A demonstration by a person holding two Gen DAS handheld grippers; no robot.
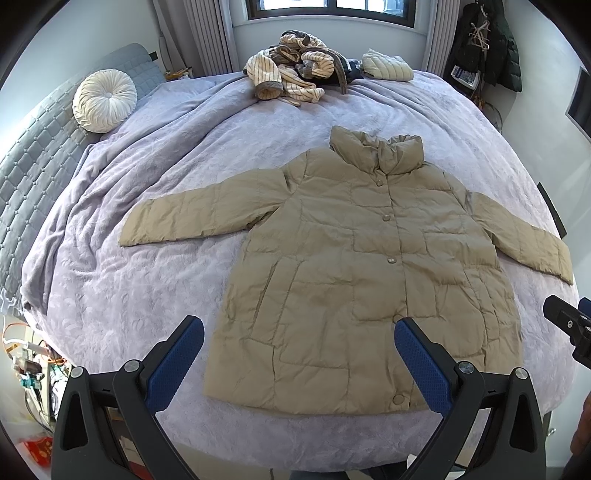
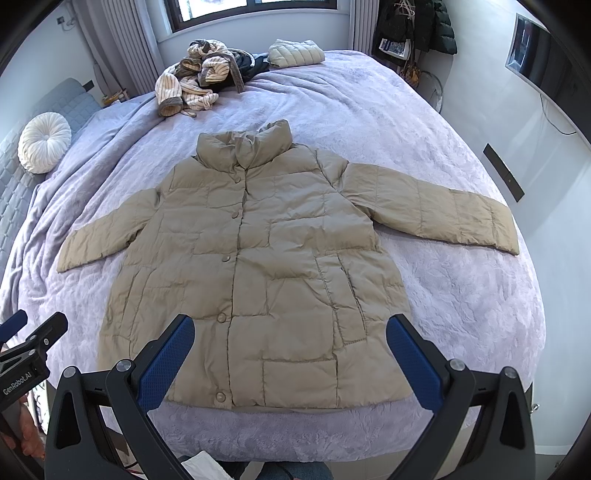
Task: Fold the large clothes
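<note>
A tan puffer jacket [image 1: 354, 266] lies flat and buttoned on the lilac bed cover [image 1: 147, 280], collar away from me, both sleeves spread out to the sides. It also shows in the right wrist view [image 2: 266, 266]. My left gripper [image 1: 299, 328] is open and empty, hovering above the jacket's hem near the bed's front edge. My right gripper [image 2: 290, 326] is open and empty, also above the hem, to the right of the left one. Each gripper shows at the edge of the other's view.
A pile of striped and dark clothes [image 1: 295, 70] and a folded cream puffer [image 1: 388, 66] lie at the far end of the bed. A round white cushion [image 1: 105, 99] sits by the grey headboard [image 1: 33, 166] at left. Coats hang on a rack [image 2: 417, 26] at far right.
</note>
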